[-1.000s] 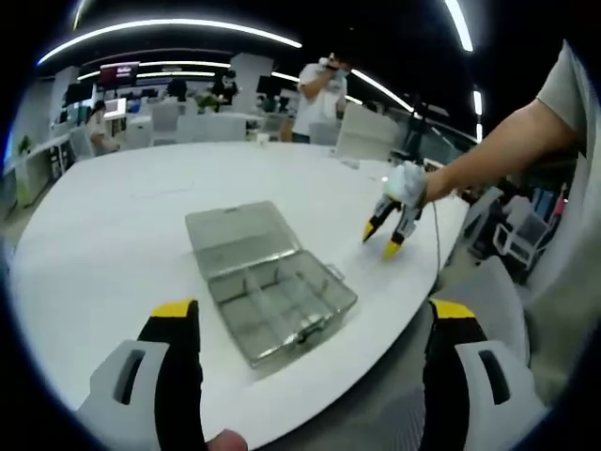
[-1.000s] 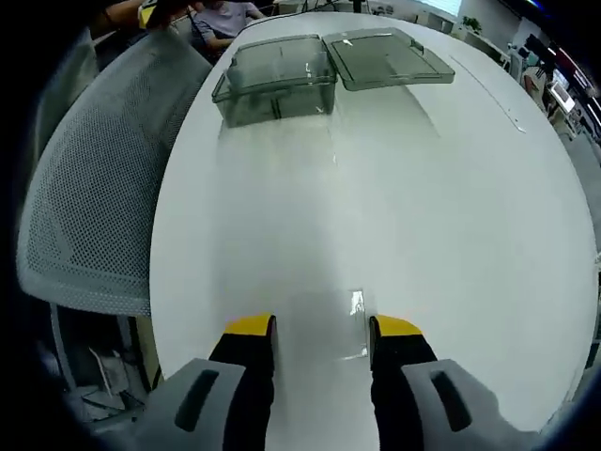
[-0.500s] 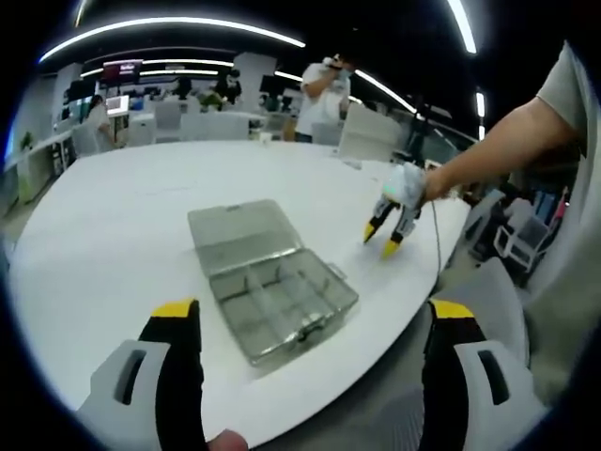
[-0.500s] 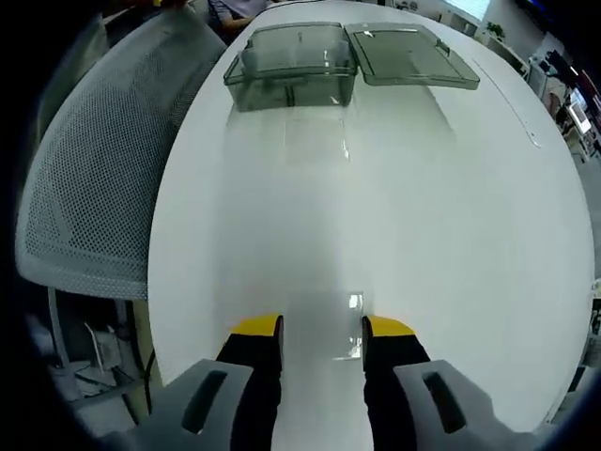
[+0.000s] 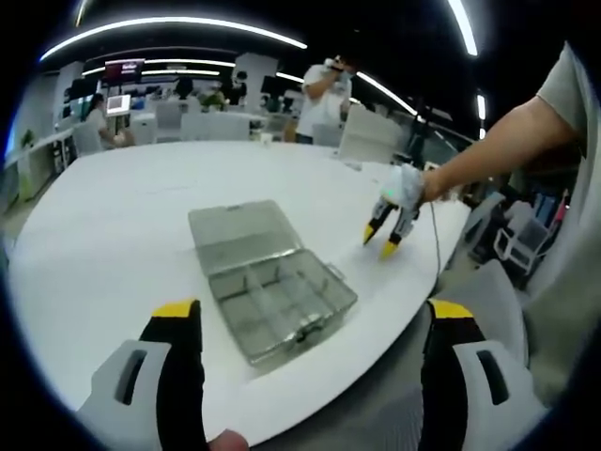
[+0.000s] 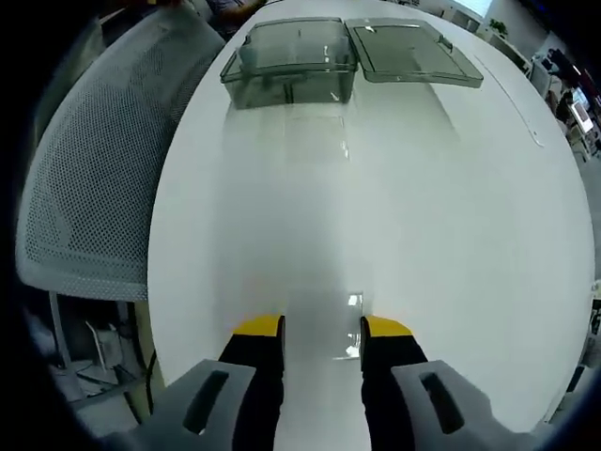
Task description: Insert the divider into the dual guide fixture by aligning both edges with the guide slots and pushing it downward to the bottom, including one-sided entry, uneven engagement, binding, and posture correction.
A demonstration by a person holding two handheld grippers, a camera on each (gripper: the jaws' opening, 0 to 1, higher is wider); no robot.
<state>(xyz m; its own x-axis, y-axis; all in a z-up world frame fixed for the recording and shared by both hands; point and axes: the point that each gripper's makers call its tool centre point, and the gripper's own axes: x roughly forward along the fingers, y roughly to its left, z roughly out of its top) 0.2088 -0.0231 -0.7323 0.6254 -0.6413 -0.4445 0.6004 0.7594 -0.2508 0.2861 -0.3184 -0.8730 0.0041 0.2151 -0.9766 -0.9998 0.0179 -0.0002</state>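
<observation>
A clear plastic compartment box (image 5: 282,305) lies open on the white table (image 5: 113,216), its lid (image 5: 242,235) folded flat behind it. My left gripper (image 5: 314,310) hangs wide open above the table's near edge, holding nothing. In the right gripper view the same box (image 6: 289,64) and lid (image 6: 411,52) sit at the far end of the table. My right gripper (image 6: 322,326) is low over the table with a small clear divider (image 6: 349,324) spanning the gap between its fingers. The right gripper (image 5: 385,235) also appears in the left gripper view, right of the box, tips near the tabletop.
A grey mesh chair (image 6: 84,188) stands against the table's edge left of my right gripper. Another chair (image 5: 493,291) is beside the table near the person's arm (image 5: 498,141). People stand and sit at the far side of the room.
The right gripper's jaws have drawn slightly closer together around the clear divider. The right view has shifted a little. The left gripper and the box have stayed put.
</observation>
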